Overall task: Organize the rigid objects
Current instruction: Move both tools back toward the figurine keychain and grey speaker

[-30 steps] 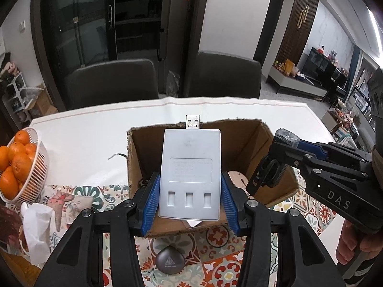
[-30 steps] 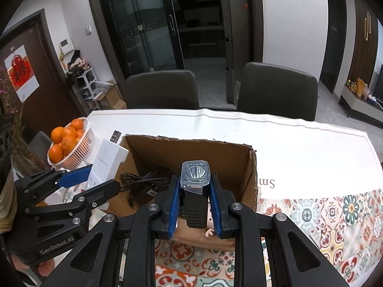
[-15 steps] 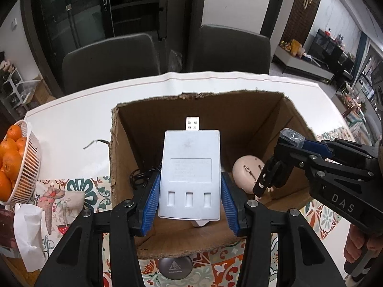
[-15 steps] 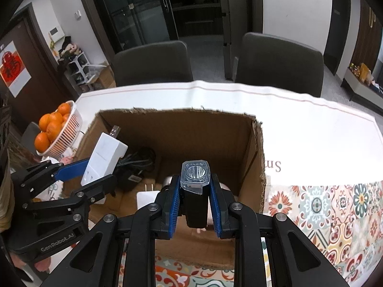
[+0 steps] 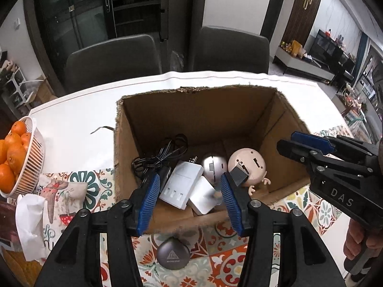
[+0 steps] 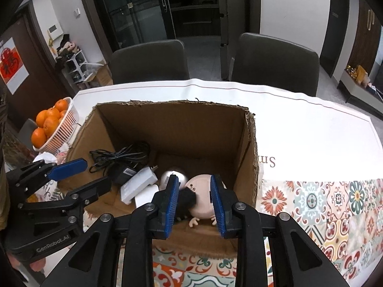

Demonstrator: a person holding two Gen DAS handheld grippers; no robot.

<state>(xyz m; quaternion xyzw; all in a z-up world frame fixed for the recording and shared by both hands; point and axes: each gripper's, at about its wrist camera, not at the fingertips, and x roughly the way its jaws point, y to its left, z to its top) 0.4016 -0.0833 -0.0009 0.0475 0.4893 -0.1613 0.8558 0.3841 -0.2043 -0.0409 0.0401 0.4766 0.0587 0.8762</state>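
- On a white-topped table [image 6: 299, 134] with a patterned cloth at its near edge stands an open cardboard box [image 5: 191, 110], the biggest thing we see.
- Beside the box, to the left, sits a basket of oranges [image 5: 16, 157]; two dark chairs [image 5: 115, 59] wait behind the table.
- Our left gripper [image 5: 190, 198] hangs over the box's near left side. Its jaws have just been opening and now stand moderately apart with nothing pressed between them.
- Our right gripper [image 6: 195, 199] hangs over the near right side. Its jaws have also just been opening — they too hold nothing.
- What has changed: half a second ago the left pads clamped a white USB hub [image 5: 180, 184] and the right pads clamped a small black flashlight [image 6: 188, 201]. Both now lie loose on the box floor.
- The hub rests against a white charger block [image 5: 203, 199], with a tangle of black cable [image 5: 160, 155] to its left.
- The flashlight lies against a round pink figurine [image 5: 247, 166]; a silver ball [image 5: 214, 167] sits between them and the hub.
- We judge both items delivered; a grey disc [image 5: 173, 254] waits on the cloth outside the box.
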